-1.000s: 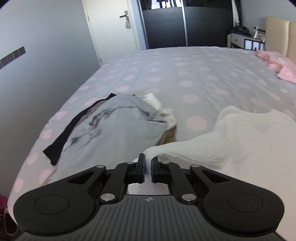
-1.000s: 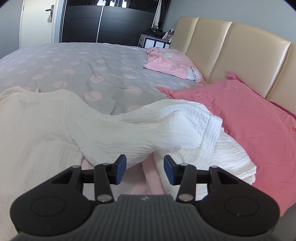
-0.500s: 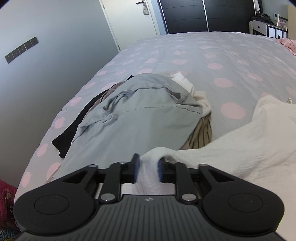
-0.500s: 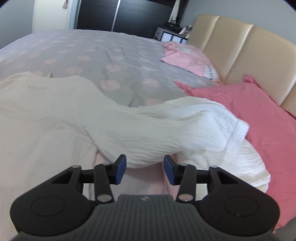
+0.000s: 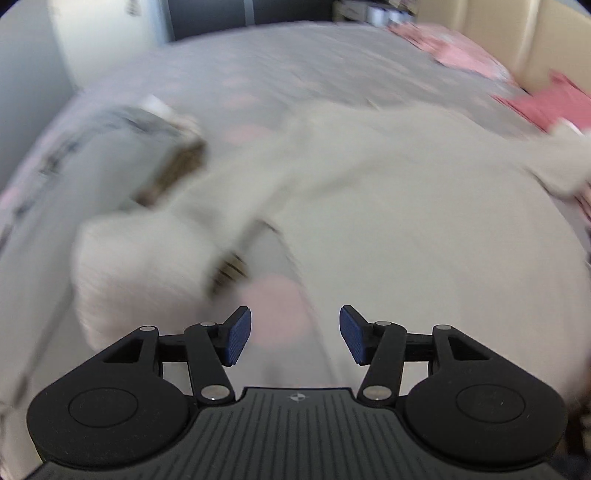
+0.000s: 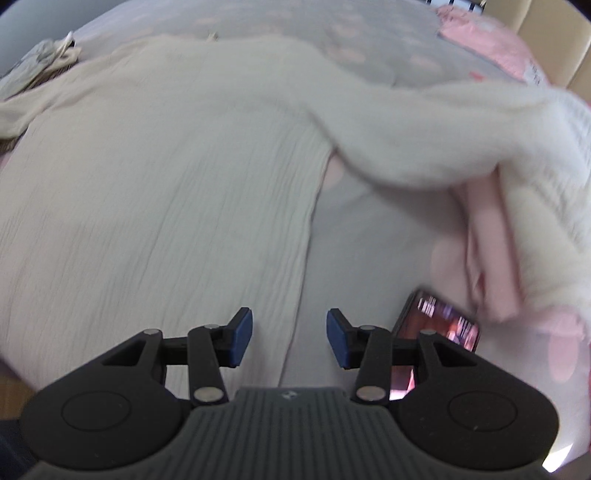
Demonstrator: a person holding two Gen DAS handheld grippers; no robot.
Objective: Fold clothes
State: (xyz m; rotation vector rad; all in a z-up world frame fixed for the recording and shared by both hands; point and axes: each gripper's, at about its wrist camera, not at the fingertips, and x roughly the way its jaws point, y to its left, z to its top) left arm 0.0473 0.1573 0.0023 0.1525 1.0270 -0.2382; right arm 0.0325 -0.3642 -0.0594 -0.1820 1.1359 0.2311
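Note:
A cream crinkled top (image 5: pixel 406 206) (image 6: pixel 155 177) lies spread flat on the grey bedspread with pink dots (image 5: pixel 273 317). Its left sleeve (image 5: pixel 140 254) lies loose to the left of my left gripper (image 5: pixel 294 334), whose jaws are opening with nothing between them, above the bedspread near the top's lower left edge. The right sleeve (image 6: pixel 443 129) lies bunched toward the pillows. My right gripper (image 6: pixel 290 338) stands open and empty just above the top's right side edge. The left wrist view is blurred by motion.
A pile of grey and dark clothes (image 5: pixel 110 155) (image 6: pixel 40 62) sits to the left of the top. A lit phone (image 6: pixel 439 325) lies on the bed right beside the right gripper. Pink pillows (image 5: pixel 546 103) (image 6: pixel 491 40) and a beige headboard (image 5: pixel 491 33) are at the far right.
The left gripper has let go of the left sleeve, opened and swung right and downward. The right gripper has tipped down toward the top's right edge, still open.

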